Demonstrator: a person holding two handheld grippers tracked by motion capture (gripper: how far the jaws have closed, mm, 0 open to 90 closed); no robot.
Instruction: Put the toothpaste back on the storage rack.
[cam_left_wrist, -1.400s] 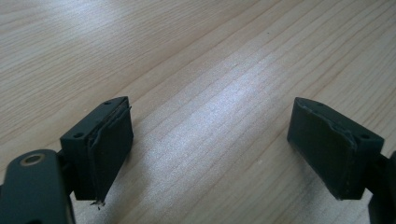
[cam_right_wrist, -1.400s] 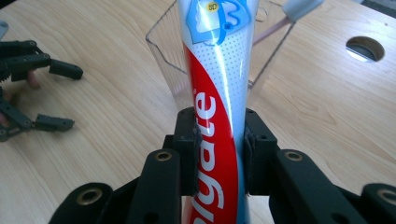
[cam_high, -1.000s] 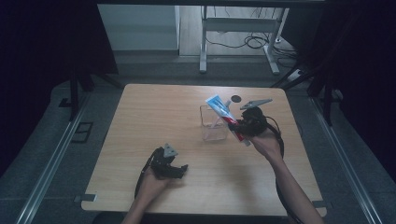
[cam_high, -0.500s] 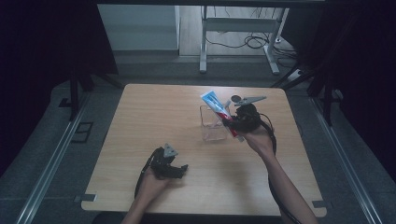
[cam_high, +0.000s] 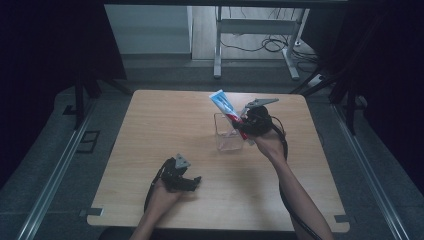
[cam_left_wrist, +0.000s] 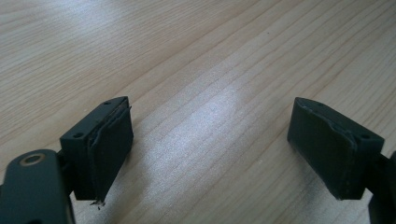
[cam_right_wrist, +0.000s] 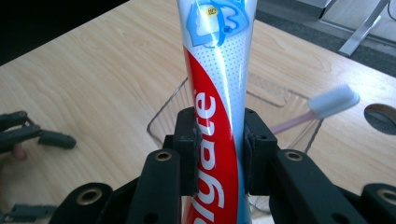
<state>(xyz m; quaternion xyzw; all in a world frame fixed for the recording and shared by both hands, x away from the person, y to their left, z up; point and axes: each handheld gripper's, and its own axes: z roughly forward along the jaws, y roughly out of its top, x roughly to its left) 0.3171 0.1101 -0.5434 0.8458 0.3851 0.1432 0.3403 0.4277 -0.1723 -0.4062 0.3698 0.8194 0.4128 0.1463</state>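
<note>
Currently your right gripper (cam_right_wrist: 219, 154) pinches a toothpaste tube (cam_right_wrist: 217, 93) across its lower body, both pads pressed flat against the red-and-white print. In the right gripper view the tube rises from the jaws, its blue-and-white end at the top of the picture. From the high view, that right gripper (cam_high: 245, 125) sits at the right rim of a clear plastic container (cam_high: 227, 135), and the tube (cam_high: 225, 106) slants up and away to the left over it — whether the tube touches the container wall cannot be told.

Inside the container (cam_right_wrist: 168, 109) a toothbrush (cam_right_wrist: 327, 105) leans with its white head up, its pale pink handle running down behind the clear wall.

Your left gripper (cam_high: 184, 179) rests low on the near part of the worktop (cam_high: 150, 125), well apart from the container. Its jaws stand spread wide in the left gripper view — nothing between them but bare wood grain (cam_left_wrist: 210, 116).

A round dark hole (cam_right_wrist: 380, 116) shows in the worktop just beyond the container on the right.
</note>
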